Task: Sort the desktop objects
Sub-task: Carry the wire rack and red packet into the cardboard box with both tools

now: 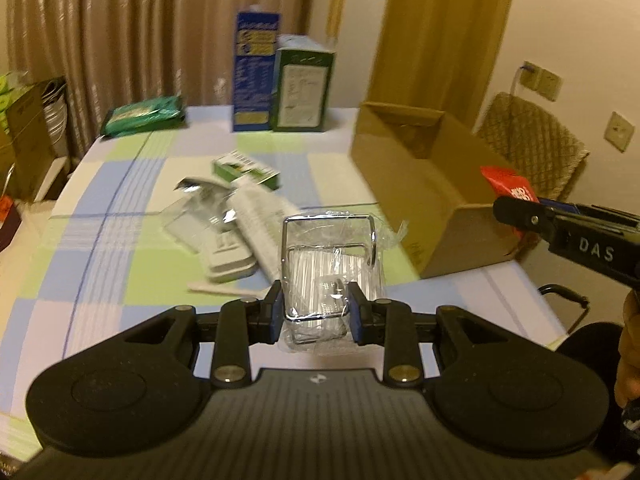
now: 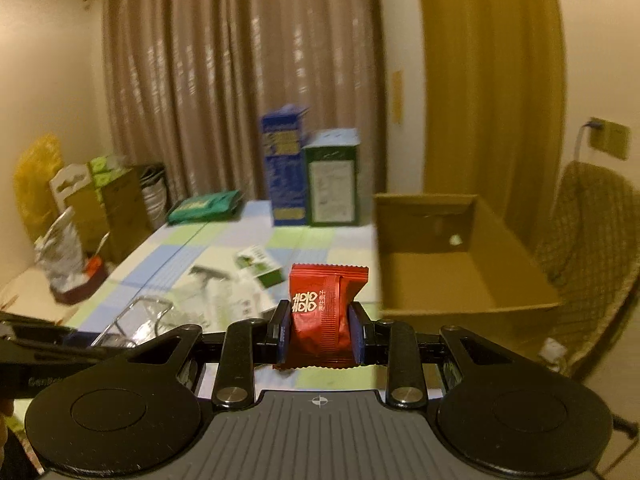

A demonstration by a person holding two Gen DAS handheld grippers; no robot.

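My left gripper [image 1: 316, 312] is shut on a chrome wire rack wrapped in clear plastic [image 1: 330, 264] and holds it above the checked tablecloth [image 1: 100, 248]. My right gripper [image 2: 320, 330] is shut on a red candy packet [image 2: 322, 312], held above the table to the left of an open cardboard box [image 2: 460, 280]. In the left wrist view the right gripper [image 1: 516, 216] with the red packet [image 1: 506, 184] is at the box's [image 1: 420, 184] near right corner. The wire rack also shows at the lower left of the right wrist view [image 2: 136, 320].
A small green box [image 1: 246, 168], a clear-packed item [image 1: 208, 208] and a white packet [image 1: 264, 220] lie mid-table. A blue carton [image 1: 256, 72], a green carton [image 1: 304, 88] and a green pack [image 1: 142, 114] sit at the back. A wicker chair [image 1: 532, 136] stands right.
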